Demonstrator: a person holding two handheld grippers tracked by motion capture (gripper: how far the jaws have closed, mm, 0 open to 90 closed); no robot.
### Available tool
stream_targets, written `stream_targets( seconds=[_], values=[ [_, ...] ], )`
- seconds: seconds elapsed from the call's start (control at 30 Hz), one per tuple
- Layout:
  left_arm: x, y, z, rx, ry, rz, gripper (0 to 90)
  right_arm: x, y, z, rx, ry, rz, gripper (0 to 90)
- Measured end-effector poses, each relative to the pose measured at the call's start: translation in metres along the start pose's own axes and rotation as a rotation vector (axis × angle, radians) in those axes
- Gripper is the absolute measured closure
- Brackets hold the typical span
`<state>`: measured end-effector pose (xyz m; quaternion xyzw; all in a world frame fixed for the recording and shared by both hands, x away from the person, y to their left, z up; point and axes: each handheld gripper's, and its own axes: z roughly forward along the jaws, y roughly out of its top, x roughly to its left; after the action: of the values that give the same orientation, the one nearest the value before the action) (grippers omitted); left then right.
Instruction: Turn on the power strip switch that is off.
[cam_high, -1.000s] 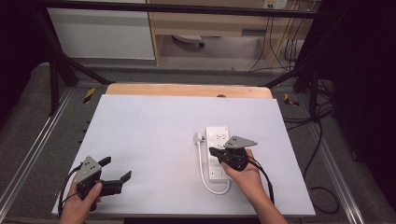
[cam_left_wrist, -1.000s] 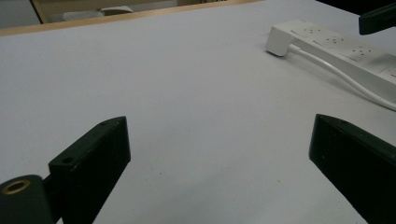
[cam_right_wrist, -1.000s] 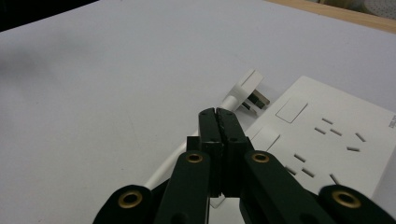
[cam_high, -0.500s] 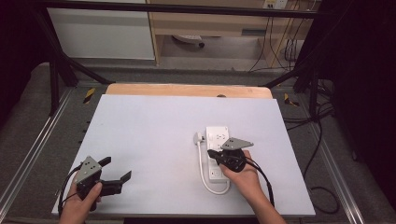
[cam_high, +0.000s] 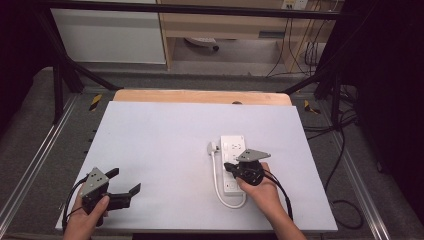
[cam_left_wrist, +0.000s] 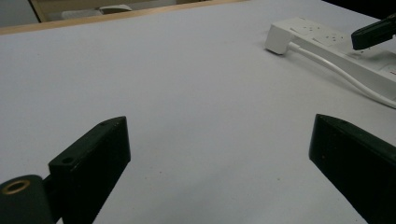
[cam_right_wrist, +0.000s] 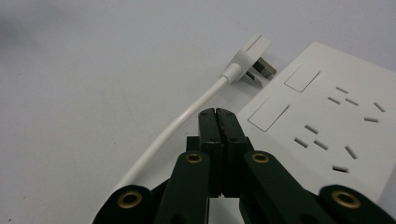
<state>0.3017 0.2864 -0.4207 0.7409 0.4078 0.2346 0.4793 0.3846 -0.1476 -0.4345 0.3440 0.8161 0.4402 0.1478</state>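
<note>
High view: a white power strip (cam_high: 234, 162) lies right of centre on the white table (cam_high: 165, 145), its cable (cam_high: 218, 185) looping along its left side to a white plug (cam_high: 212, 148) that rests on the table just beside the strip's far end. Over the strip's near half sits the right gripper (cam_high: 229, 166) — jaws pressed together, clamping nothing. Well apart, at the near left corner, the left gripper (cam_high: 126, 187) is spread wide — empty.
</note>
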Motion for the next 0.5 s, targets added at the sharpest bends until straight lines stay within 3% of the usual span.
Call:
stream_targets(
  seconds=[0.5],
  values=[
    [0.0000, 0.0000, -0.0002, 0.004, -0.001, 0.005, 5.5, -0.0001, -0.0023, -0.0006, 0.017, -0.004, 0.000, 90.0]
  ],
)
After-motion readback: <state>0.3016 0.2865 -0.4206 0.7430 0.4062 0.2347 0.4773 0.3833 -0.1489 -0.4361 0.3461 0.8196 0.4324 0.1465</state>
